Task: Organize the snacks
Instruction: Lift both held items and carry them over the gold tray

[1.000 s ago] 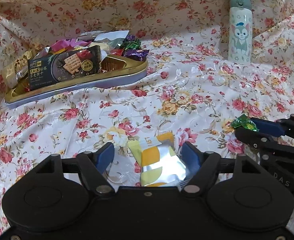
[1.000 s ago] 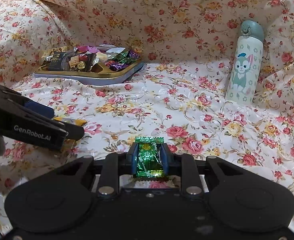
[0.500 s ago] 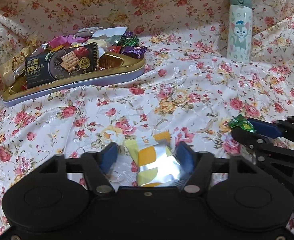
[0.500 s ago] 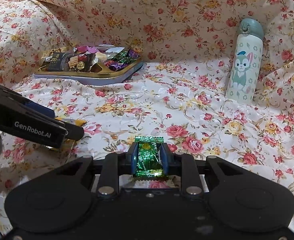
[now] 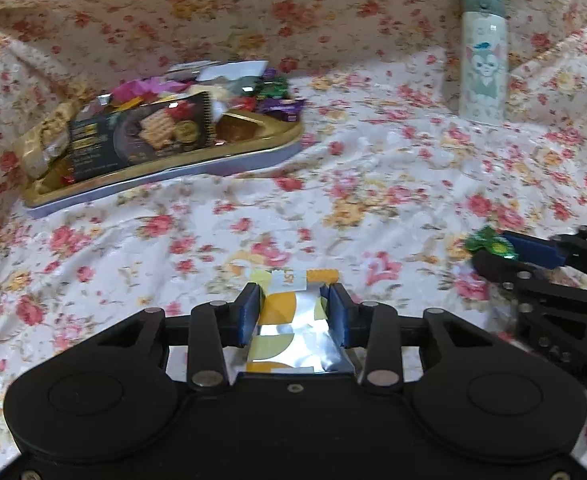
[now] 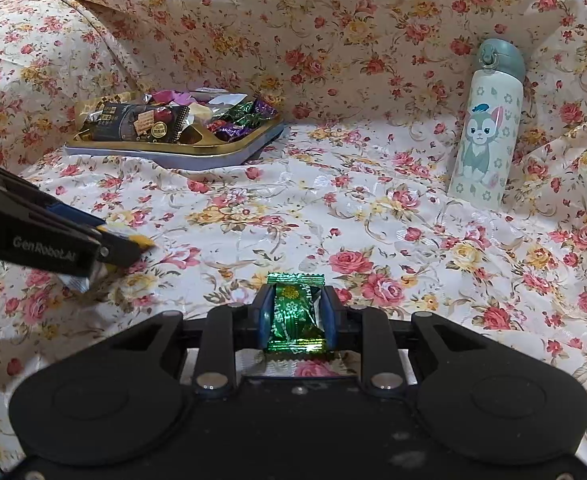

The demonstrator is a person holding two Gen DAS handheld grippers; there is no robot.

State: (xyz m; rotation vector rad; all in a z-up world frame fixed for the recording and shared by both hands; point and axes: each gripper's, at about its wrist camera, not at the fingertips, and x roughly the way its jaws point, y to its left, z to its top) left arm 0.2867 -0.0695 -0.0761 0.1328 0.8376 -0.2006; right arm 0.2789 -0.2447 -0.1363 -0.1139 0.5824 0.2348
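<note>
While the floral cloth (image 6: 373, 208) fills both views, the tray (image 6: 165, 156) of snacks sits at upper left, a bottle (image 6: 489, 132) upper right. Both loads must travel up and left to that tray; from the pictures it looks nearer the left gripper (image 5: 293, 312). Its fingers are closing on a yellow packet (image 5: 293, 320), already between them with the pads at its sides, long axis running away from the camera, low centre of the left view. The right gripper (image 6: 295, 316) is clenched on a green candy (image 6: 295, 312), lengthwise, bottom centre of its view.
</note>
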